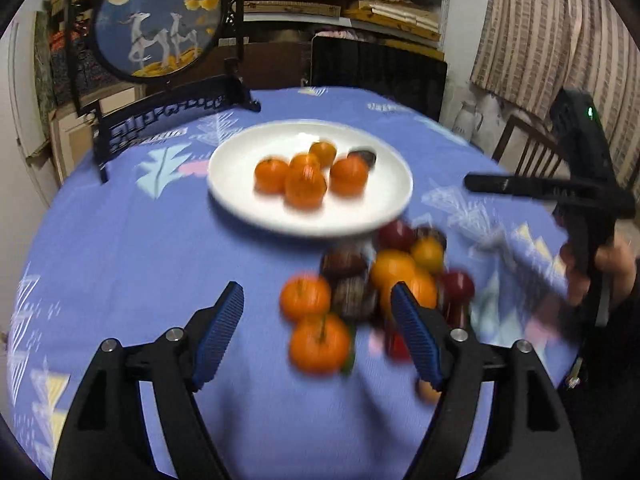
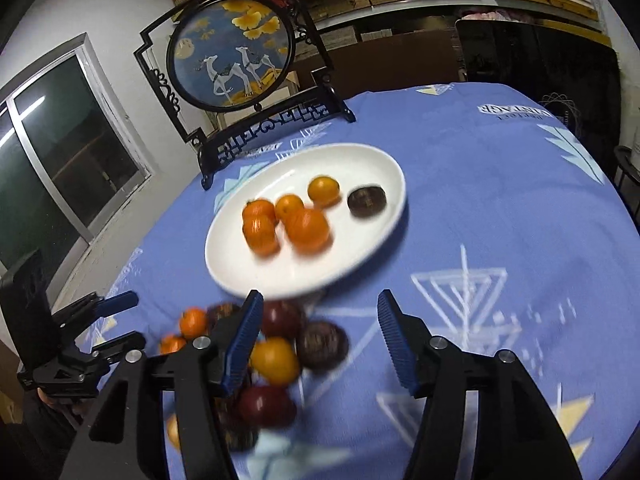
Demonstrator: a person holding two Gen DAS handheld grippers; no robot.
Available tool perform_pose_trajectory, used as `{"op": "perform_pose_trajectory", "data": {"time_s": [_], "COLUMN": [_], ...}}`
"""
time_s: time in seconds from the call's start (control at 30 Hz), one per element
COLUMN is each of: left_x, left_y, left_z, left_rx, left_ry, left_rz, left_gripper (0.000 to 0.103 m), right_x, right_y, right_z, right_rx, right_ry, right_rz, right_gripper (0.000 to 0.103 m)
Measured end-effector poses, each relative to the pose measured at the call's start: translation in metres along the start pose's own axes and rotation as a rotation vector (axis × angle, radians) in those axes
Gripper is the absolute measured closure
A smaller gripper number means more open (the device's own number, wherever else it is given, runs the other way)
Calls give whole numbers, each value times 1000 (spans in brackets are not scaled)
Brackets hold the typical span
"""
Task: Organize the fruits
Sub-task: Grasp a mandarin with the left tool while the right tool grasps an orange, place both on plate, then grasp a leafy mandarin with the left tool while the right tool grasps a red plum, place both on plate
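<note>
Five oranges and a dark fruit are seen on the plate [image 2: 372, 168]. A fruit pile [image 1: 372, 284] lies on the counter [image 1: 140, 260]. Both grippers, left [image 1: 316, 308] and right [image 2: 318, 320], are held with jaws released, nothing grasped.

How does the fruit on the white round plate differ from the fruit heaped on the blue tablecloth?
The plate fruit is five orange pieces and one dark piece, spread loosely on the white round plate. The heaped fruit on the blue tablecloth is tightly clustered and also holds red pieces. Both are small, round fruit.

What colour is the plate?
White; the plate shows best in the right wrist view.
</note>
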State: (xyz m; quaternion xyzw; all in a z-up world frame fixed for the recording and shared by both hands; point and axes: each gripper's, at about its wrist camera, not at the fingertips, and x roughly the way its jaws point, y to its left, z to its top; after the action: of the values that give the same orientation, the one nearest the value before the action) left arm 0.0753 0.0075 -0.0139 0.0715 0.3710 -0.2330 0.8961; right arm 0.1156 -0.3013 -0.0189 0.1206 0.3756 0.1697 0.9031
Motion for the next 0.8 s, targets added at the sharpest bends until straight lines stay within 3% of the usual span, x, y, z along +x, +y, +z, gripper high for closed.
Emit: {"op": "perform_pose_trajectory", "data": {"time_s": [0.03, 0.13, 0.37, 0.63, 0.8], "left_x": [-1, 7, 46, 16, 10], "left_y": [0, -1, -6, -7, -5], "left_z": [-11, -32, -34, -37, -42], "left_rx": [2, 11, -22, -48, -60], "left_ry": [17, 59, 126, 17, 21], "left_rz": [11, 16, 47, 3, 5], "left_gripper": [31, 50, 64, 67, 67], "right_x": [-4, -10, -12, 4, 24], "right_y": [-1, 0, 12, 30, 30], "right_z": [-9, -27, -55, -63, -63], "right_rx": [1, 7, -5, -47, -14], "right_ry": [6, 18, 76, 130, 161], "right_rz": [4, 7, 42, 100, 131], "right_gripper": [43, 43, 43, 43, 44]}}
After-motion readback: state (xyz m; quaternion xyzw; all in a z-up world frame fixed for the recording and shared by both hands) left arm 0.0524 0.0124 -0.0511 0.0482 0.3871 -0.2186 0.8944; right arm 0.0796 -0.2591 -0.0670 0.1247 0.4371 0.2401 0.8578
